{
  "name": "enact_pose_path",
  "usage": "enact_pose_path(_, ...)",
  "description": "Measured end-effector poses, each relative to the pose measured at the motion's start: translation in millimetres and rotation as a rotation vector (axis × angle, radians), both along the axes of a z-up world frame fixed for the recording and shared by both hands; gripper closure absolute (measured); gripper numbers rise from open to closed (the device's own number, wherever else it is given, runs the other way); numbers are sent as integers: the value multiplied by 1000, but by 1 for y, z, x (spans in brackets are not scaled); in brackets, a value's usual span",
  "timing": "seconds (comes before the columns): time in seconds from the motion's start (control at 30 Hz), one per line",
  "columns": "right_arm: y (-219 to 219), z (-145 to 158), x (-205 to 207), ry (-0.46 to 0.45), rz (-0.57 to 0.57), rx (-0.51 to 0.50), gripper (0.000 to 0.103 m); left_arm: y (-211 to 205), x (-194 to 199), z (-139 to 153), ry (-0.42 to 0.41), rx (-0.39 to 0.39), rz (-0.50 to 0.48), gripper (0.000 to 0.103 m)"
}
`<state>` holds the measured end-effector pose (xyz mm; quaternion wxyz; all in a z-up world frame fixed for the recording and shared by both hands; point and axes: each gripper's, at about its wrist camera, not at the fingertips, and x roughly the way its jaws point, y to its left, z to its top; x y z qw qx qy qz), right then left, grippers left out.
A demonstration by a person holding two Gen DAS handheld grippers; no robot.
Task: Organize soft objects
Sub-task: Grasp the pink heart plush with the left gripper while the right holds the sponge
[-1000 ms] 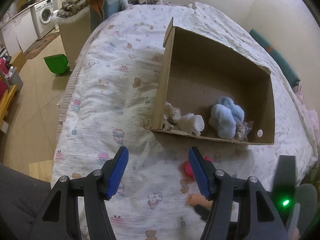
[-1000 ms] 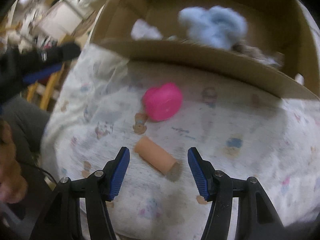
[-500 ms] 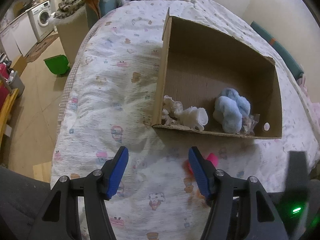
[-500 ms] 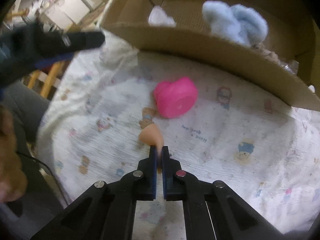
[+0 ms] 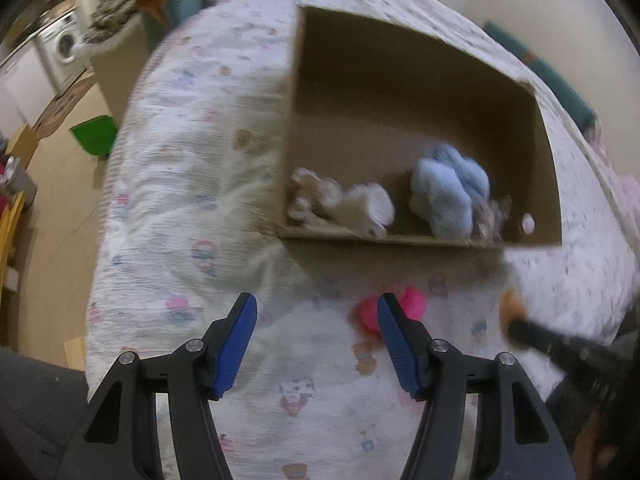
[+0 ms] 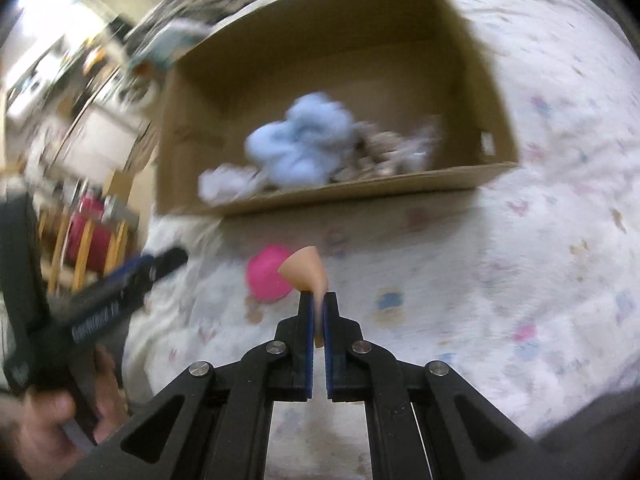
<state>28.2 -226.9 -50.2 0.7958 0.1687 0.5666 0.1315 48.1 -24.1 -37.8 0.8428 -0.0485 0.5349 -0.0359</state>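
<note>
The jaws of the right gripper (image 6: 316, 304) are pressed nearly together on a small peach-coloured foam roll (image 6: 306, 270), which is squashed flat between the pads and flares out beyond the tips. The jaws of the left gripper (image 5: 316, 340) are held about half open with nothing between them.

A bed covered by a white quilt (image 5: 188, 208) printed with small cartoon figures is seen from both wrist views. An open cardboard box (image 5: 400, 236) is set on the quilt. Inside it, against the near wall, a fluffy light-blue bundle (image 5: 448, 192), a white rolled cloth (image 5: 368, 208) and some pale crumpled pieces are gathered.

The foam roll is held above the quilt, near the box's front wall but not yet over its opening. A bright pink soft toy (image 5: 412, 300) is left lying on the quilt just in front of the box, partly hidden behind the left gripper's right finger.

The foam roll is judged to be very light and spongy: it is crushed easily, so it should spring back when let go. A pinch across its middle is judged enough. The pink toy looks rounded and squashy; it would best be taken across its widest part, with the jaws opened wider first.

Both views are blurred.
</note>
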Motion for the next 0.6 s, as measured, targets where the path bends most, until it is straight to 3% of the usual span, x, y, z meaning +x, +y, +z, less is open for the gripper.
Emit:
enact_pose_path(0.3, -22, -11, 12, 45, -98, 73, 97, -43, 1, -22, 51, 14, -185, 44)
enact_pose_path(0.6, -24, -18, 9, 64, -114, 87, 97, -64, 18, -49, 86, 34, -209, 46)
